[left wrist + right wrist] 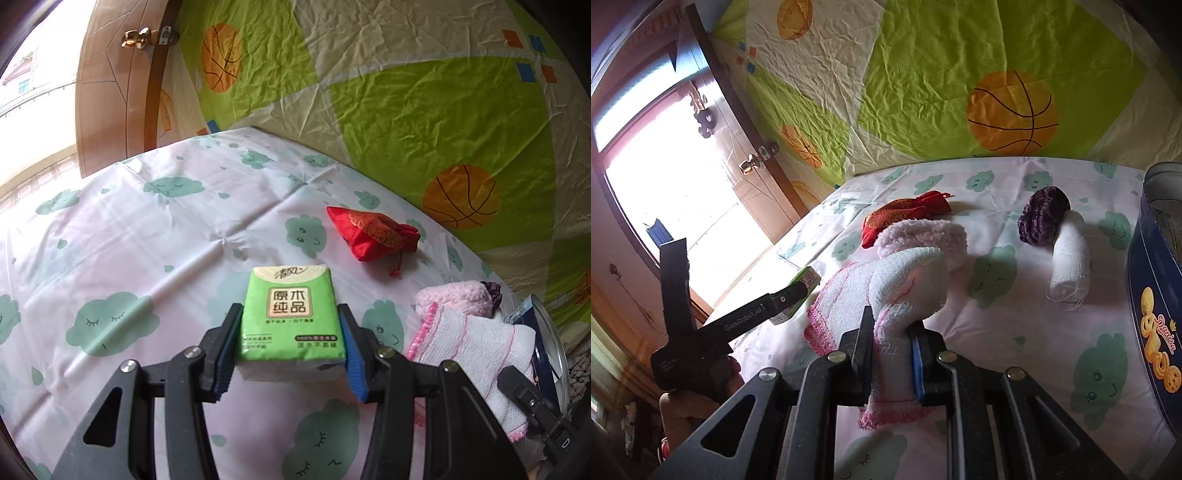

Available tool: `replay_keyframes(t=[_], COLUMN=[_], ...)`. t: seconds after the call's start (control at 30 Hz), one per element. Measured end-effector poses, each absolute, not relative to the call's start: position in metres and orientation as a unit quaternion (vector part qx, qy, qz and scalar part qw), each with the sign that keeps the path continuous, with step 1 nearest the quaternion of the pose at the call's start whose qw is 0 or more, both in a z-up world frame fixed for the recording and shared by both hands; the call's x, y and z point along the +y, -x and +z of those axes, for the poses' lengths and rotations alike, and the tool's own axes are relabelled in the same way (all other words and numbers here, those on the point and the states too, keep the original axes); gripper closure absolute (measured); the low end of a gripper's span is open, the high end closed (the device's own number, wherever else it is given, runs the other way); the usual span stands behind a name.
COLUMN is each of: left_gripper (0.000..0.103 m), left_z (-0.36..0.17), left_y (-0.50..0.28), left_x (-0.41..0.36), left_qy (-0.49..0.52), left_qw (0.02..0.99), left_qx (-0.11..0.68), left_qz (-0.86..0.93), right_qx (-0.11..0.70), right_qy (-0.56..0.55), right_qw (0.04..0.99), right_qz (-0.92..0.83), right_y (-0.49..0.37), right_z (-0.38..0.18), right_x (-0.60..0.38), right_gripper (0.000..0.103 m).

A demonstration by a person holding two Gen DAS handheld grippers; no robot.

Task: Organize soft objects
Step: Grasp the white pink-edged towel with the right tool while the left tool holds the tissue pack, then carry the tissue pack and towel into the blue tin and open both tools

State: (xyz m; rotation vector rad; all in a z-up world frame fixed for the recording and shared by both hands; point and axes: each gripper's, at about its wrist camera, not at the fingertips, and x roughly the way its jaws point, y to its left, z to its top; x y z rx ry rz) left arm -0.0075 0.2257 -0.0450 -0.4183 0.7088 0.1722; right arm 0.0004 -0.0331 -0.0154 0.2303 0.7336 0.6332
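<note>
My left gripper (290,339) is shut on a green tissue pack (290,317) and holds it just above the cloud-print sheet (147,240). It also shows in the right wrist view (803,286) at the left. My right gripper (892,343) is shut on a white towel with pink trim (905,284), which bulges up between the pads. The towel also shows in the left wrist view (472,343). A pink fluffy cloth (931,236), a red drawstring pouch (371,232), a purple knit piece (1043,216) and a white gauze roll (1069,254) lie on the sheet.
A blue round cookie tin (1152,295) stands at the right edge of the bed. A green and cream basketball-print sheet (942,92) hangs behind the bed. A wooden door with a brass knob (138,37) is at the far left.
</note>
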Motion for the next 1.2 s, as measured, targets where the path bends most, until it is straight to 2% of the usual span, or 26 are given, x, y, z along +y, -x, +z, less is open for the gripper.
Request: replay_keyframes(t=[0.27,0.63,1.2], left_gripper=[0.054,0.054,0.054], left_z=[-0.037,0.001,0.041], left_y=[0.016,0.027,0.019], left_x=[0.219,0.169,0.050], left_qy=[0.196,0.173,0.111], left_qw=[0.923,0.953,0.970], left_qx=[0.319,0.246,0.212], left_qz=[0.090,0.047,-0.035], right_qx=[0.251,0.215,0.166], right_qy=[-0.147,-0.205,-0.233], right_qw=[0.895,0.902,0.928], right_qz=[0.337,0.313,0.241], right_y=[0.021,0.025,0.040], right_z=[0.023,0.034,0.053], right_x=[-0.064,-0.127,-0.229], right_gripper=[0.085,0.085,0.085])
